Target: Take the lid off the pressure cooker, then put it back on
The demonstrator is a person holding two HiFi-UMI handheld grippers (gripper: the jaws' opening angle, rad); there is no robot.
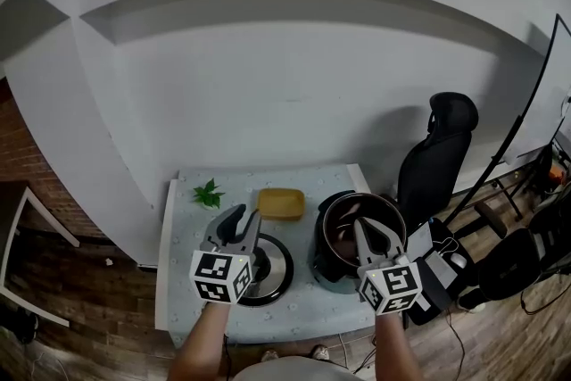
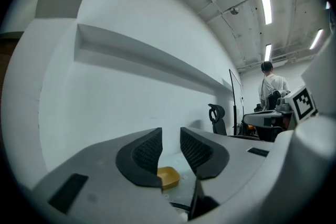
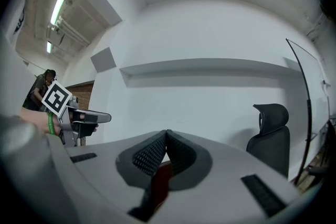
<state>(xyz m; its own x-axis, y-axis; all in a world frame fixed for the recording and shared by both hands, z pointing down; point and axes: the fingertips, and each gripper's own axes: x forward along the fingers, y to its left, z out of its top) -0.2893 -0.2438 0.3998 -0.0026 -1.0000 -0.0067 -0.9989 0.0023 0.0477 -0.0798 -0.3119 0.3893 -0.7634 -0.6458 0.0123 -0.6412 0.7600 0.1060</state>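
The lid (image 1: 278, 265) lies flat on the table (image 1: 181, 281), just under the left tongs (image 2: 170, 147), slightly parted and empty. The open pot (image 1: 323, 261) stands right of it, beneath the closed right tongs (image 3: 166, 137).

Grey left gripper (image 1: 239, 222) and right gripper (image 1: 366, 229) with black-and-white square markers (image 1: 220, 275), yellow tray (image 1: 280, 202), green leaf sprig (image 1: 209, 193), black lid (image 1: 278, 267) rimmed in silver, dark pressure cooker (image 1: 328, 267).

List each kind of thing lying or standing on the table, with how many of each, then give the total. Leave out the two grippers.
Pressure cooker, open: 1
Lid, lying beside the cooker: 1
Yellow dish: 1
Green leaf sprig: 1
Total: 4
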